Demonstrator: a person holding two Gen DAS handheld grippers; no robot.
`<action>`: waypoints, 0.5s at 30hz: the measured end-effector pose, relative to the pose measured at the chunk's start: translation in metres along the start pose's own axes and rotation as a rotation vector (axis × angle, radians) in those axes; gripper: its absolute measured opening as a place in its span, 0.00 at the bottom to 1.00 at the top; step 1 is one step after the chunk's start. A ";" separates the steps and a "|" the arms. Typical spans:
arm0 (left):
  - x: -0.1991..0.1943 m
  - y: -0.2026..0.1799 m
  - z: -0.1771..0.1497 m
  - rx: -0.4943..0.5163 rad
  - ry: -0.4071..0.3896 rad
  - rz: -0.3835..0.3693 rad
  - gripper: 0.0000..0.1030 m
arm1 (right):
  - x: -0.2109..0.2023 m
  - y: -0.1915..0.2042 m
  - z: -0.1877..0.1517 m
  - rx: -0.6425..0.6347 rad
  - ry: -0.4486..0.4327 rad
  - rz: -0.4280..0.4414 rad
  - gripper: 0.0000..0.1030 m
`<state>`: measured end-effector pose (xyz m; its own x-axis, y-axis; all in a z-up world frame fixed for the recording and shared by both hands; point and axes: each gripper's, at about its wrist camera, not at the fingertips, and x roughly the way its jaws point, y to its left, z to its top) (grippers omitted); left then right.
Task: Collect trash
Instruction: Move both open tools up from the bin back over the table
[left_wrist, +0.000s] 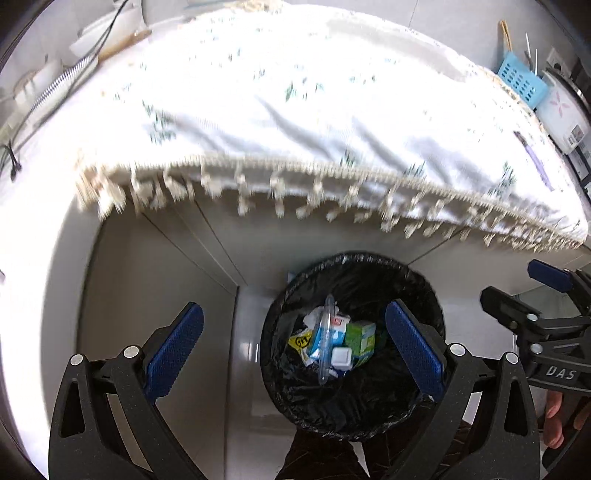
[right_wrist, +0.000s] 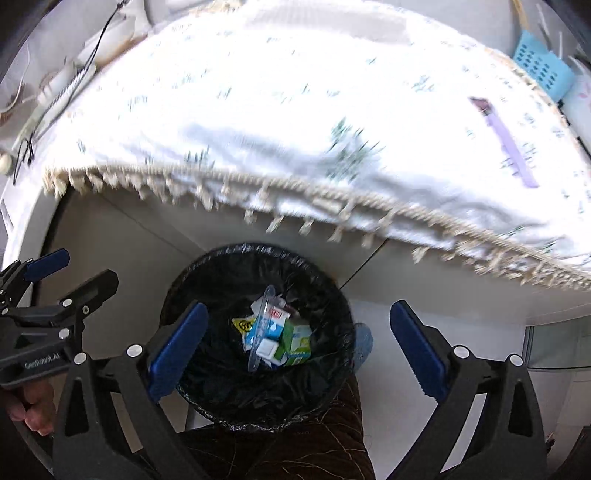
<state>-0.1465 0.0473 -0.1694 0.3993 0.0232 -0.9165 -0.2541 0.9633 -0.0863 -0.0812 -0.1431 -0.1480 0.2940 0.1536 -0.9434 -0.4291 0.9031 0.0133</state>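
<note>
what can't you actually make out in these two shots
- Bottom of the trash bin: both views, covered by the cartons and wrappers piled inside.
- Yellow wrapper print: left wrist view, too small and partly under the blue carton.
- Tablecloth pattern: right wrist view, overexposed and motion-blurred.
- Blue basket contents: right wrist view, cut by the fisheye edge.
- Purple item on the cloth: blurred, identity unclear.
- Both tongs, left and right, are open and empty.

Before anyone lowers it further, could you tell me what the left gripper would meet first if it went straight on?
Probably the trash in the black-lined bin: the open left gripper frames the clear plastic piece on top; depth is unclear.
</note>
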 end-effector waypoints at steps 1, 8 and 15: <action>-0.006 -0.001 0.004 -0.004 -0.007 -0.009 0.94 | -0.006 -0.002 0.001 0.003 -0.006 0.000 0.92; -0.036 -0.012 0.025 0.008 -0.052 -0.030 0.94 | -0.047 -0.025 0.018 0.031 -0.070 -0.018 0.92; -0.064 -0.025 0.050 0.023 -0.091 -0.058 0.94 | -0.066 -0.038 0.028 0.044 -0.107 -0.051 0.92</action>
<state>-0.1220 0.0353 -0.0890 0.4916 -0.0094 -0.8708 -0.2080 0.9697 -0.1279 -0.0604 -0.1762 -0.0771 0.4048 0.1472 -0.9025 -0.3745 0.9271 -0.0168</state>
